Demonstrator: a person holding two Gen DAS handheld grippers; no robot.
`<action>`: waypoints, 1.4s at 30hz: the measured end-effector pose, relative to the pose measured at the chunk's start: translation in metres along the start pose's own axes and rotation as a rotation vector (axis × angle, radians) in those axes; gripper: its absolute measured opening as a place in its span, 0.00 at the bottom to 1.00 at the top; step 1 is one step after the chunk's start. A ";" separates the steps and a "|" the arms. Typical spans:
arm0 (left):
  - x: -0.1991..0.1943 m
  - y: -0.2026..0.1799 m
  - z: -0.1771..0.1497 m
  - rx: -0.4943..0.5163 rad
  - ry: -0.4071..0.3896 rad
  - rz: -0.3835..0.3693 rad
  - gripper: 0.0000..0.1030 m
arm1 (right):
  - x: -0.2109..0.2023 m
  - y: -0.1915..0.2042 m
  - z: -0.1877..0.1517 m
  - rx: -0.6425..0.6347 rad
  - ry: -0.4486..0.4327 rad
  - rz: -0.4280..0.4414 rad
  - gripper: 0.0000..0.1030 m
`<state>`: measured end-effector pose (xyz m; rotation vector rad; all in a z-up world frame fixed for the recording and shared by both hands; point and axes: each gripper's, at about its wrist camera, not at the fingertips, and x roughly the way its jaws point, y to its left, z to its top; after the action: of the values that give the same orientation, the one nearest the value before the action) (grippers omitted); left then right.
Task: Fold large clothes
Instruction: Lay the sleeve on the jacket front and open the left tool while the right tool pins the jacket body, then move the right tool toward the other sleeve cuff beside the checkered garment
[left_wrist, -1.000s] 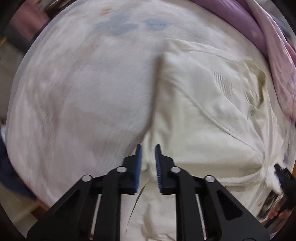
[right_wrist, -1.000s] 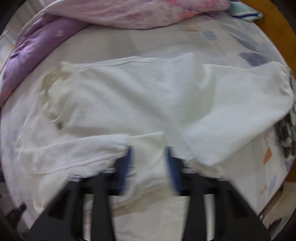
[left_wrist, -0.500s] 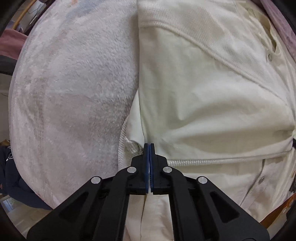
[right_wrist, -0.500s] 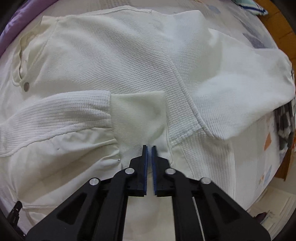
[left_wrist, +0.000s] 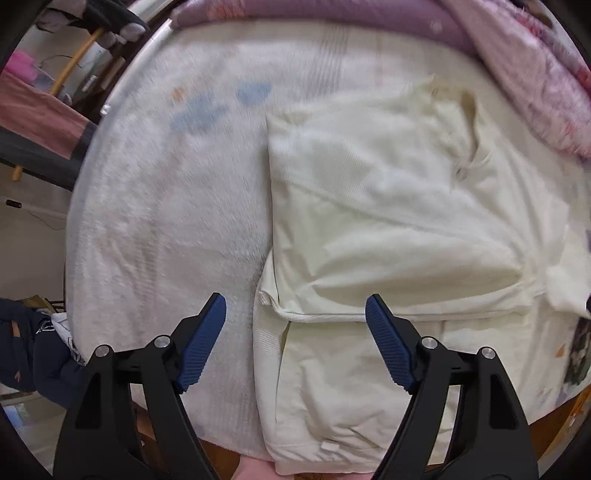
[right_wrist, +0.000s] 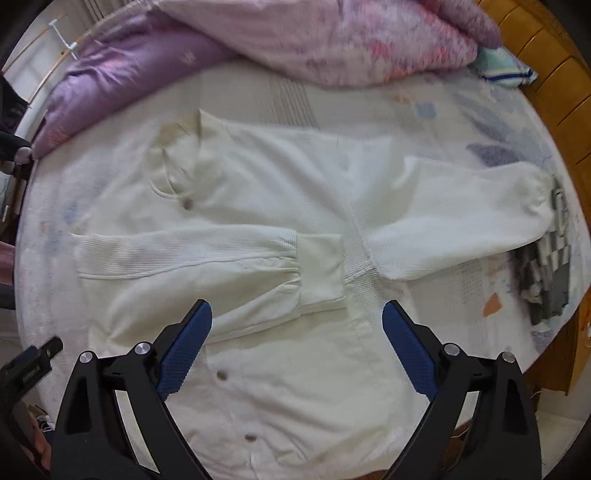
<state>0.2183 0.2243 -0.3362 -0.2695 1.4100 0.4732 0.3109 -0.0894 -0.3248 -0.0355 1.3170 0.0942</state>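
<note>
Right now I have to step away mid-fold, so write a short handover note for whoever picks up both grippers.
Left gripper: open, jaws just spread, nothing between them, above the garment's folded edge.
Right gripper: open, jaws just spread, nothing held, above the cuff.
Cream-white knitted button-up cardigan lies flat, front up, on the pale bedsheet.
Done: one ribbed-cuff sleeve is folded across the chest.
Left: the other sleeve lies spread out sideways toward the grey checked cloth; fold it in, then probably fold the body.
</note>
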 end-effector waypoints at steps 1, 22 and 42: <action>-0.012 -0.004 0.001 -0.003 -0.011 -0.017 0.77 | -0.015 -0.001 0.000 -0.003 -0.015 0.003 0.88; -0.202 -0.024 -0.075 0.187 -0.307 -0.162 0.79 | -0.172 -0.031 -0.075 0.153 -0.210 -0.017 0.91; -0.259 -0.106 -0.162 0.347 -0.365 -0.225 0.79 | -0.244 -0.143 -0.160 0.345 -0.302 -0.047 0.91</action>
<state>0.1028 0.0174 -0.1166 -0.0530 1.0654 0.0806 0.1083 -0.2568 -0.1328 0.2332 1.0151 -0.1637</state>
